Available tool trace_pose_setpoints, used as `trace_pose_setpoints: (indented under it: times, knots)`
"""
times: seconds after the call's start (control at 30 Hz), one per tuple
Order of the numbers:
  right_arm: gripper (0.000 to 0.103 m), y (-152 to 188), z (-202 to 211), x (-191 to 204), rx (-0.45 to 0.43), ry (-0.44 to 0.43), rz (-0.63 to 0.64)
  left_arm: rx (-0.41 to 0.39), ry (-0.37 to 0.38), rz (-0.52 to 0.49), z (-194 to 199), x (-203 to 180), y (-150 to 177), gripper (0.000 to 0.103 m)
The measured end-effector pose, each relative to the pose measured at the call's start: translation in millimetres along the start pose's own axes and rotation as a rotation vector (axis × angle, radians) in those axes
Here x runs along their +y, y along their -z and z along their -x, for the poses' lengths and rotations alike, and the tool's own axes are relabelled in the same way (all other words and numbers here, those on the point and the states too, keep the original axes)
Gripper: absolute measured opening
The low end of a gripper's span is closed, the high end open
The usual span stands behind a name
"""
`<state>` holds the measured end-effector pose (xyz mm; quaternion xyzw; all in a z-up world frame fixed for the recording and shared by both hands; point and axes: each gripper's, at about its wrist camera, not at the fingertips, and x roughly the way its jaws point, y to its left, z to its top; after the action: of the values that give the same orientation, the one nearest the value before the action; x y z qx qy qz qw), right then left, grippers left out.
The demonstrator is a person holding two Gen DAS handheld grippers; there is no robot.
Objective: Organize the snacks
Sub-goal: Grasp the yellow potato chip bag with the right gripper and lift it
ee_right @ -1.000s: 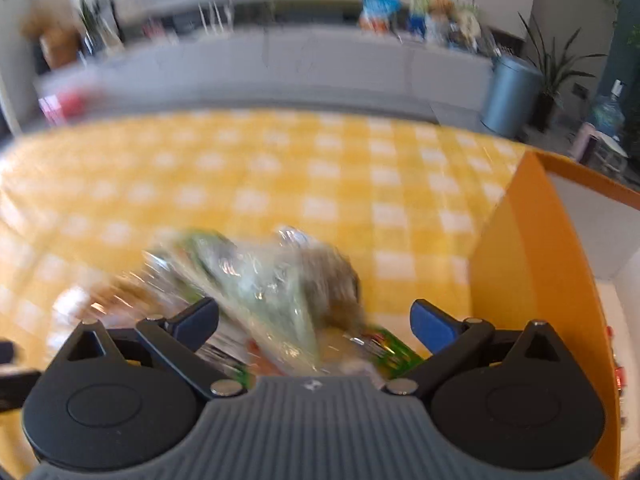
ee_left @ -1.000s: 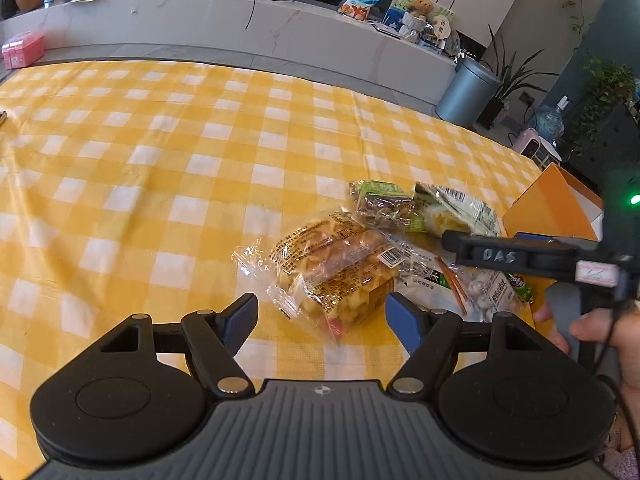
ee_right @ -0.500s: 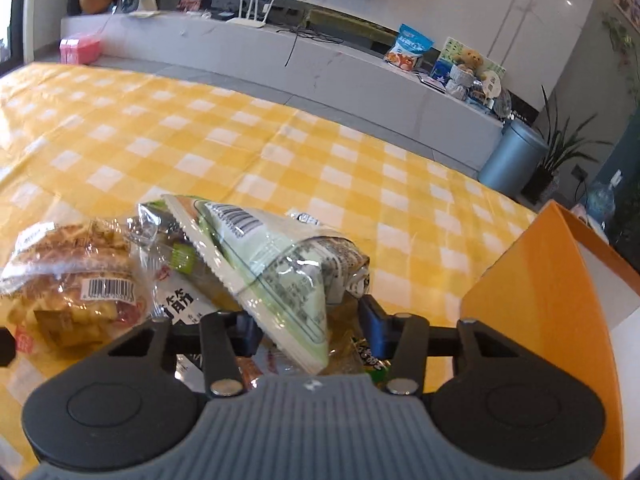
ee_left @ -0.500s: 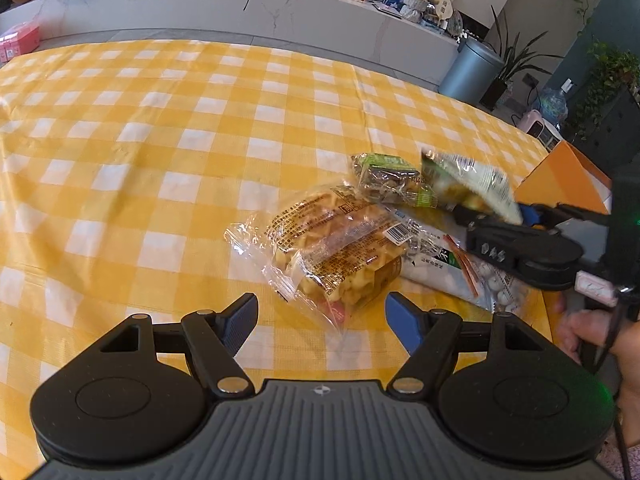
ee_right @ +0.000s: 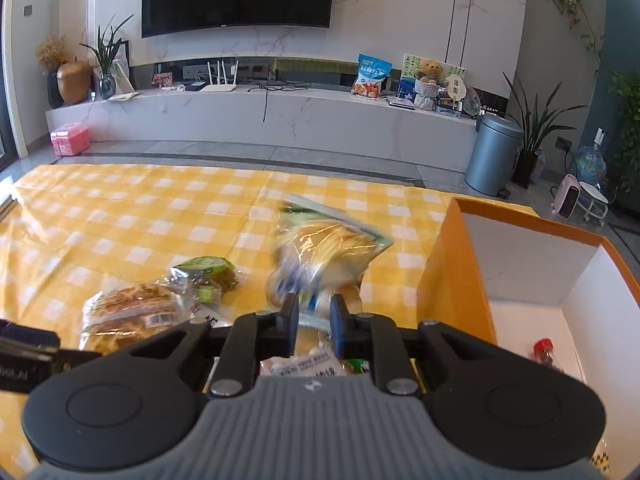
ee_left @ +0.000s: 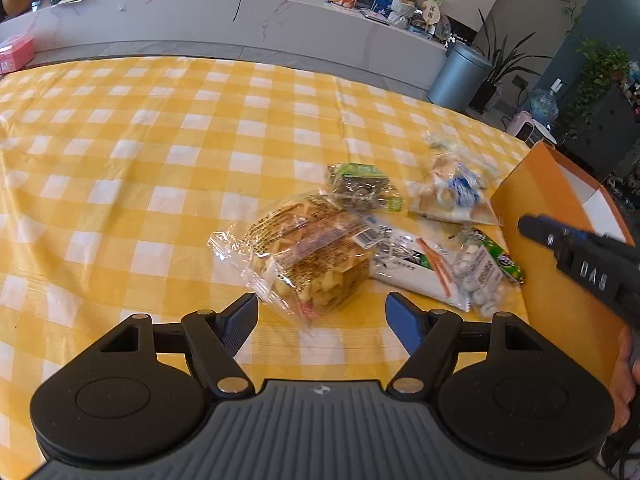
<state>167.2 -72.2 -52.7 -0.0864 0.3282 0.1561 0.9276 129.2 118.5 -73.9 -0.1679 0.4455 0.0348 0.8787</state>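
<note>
Several snack packs lie on the yellow checked tablecloth [ee_left: 160, 152]. My left gripper [ee_left: 322, 318] is open, just short of a clear pack of waffles [ee_left: 308, 256]. Behind it lie a green-labelled pack [ee_left: 362, 186], a white pack [ee_left: 416, 272] and a bag of small white candies [ee_left: 480, 276]. My right gripper [ee_right: 313, 322] is shut on a clear bag of bread with blue print [ee_right: 324, 256], held up and blurred, left of the orange box [ee_right: 452, 272]. That bag also shows in the left wrist view [ee_left: 452, 196].
The orange box has a white inside with a red-capped item [ee_right: 546, 354] in it. The box stands at the table's right end [ee_left: 552, 196]. A grey bin [ee_right: 494, 154] and plants stand on the floor beyond the table. A long white counter runs along the far wall.
My right gripper closed on a bag and lifted it off the pile. The bag now in it is a bread bag, raised and swinging. The left gripper stayed open by the waffles.
</note>
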Motion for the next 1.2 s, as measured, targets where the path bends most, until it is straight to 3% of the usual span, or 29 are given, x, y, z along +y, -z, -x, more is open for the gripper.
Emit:
trace_pose_setpoints:
  times: [0.13,0.23,0.3,0.33,0.4,0.53,0.63,0.8,1.0,1.07,1.1,1.2]
  knots:
    - [0.014,7.5,8.6,0.2,0.009,-0.021,0.015,-0.017,-0.006,-0.010,8.1,-2.4,0.7,0.085]
    - [0.024,2.2,5.3,-3.8,0.017,-0.012,0.035,-0.022,-0.006,0.005,9.9,2.1,-1.0,0.085]
    - [0.048,-5.7,-0.3,-11.0,0.033,-0.027,-0.001,-0.023,-0.002,0.014,10.1,5.4,-2.4,0.085]
    - [0.054,-10.3,-3.6,-16.2,0.032,-0.041,-0.033,-0.024,0.001,0.018,9.9,6.9,-3.1,0.085]
    - [0.081,-18.8,-13.0,-25.3,0.036,-0.050,-0.114,-0.023,0.007,0.023,8.6,9.0,-4.3,0.085]
    - [0.097,-39.1,-47.2,-30.6,0.081,-0.011,-0.304,-0.011,0.026,0.038,6.2,10.9,-4.9,0.085]
    - [0.100,-56.9,-74.6,-20.6,0.064,0.038,-0.303,-0.023,0.036,0.040,6.9,12.0,-3.1,0.085]
    - [0.100,-76.1,-132.0,-7.5,0.191,0.101,-0.266,-0.026,0.055,0.041,6.2,12.4,-3.6,0.085]
    - [0.100,-71.5,-182.9,12.3,0.331,0.230,-0.114,-0.001,0.053,0.036,-2.3,11.1,-2.1,0.086]
    - [0.100,-64.0,-197.9,14.4,0.387,0.221,-0.078,0.004,0.047,0.034,-4.4,10.7,-0.9,0.086]
    - [0.100,-62.3,-196.1,12.2,0.351,0.218,-0.090,0.006,0.045,0.034,-4.9,10.5,-0.4,0.086]
    - [0.100,-61.1,-200.1,-2.4,0.369,0.175,-0.186,0.011,0.040,0.031,-4.2,10.0,0.5,0.086]
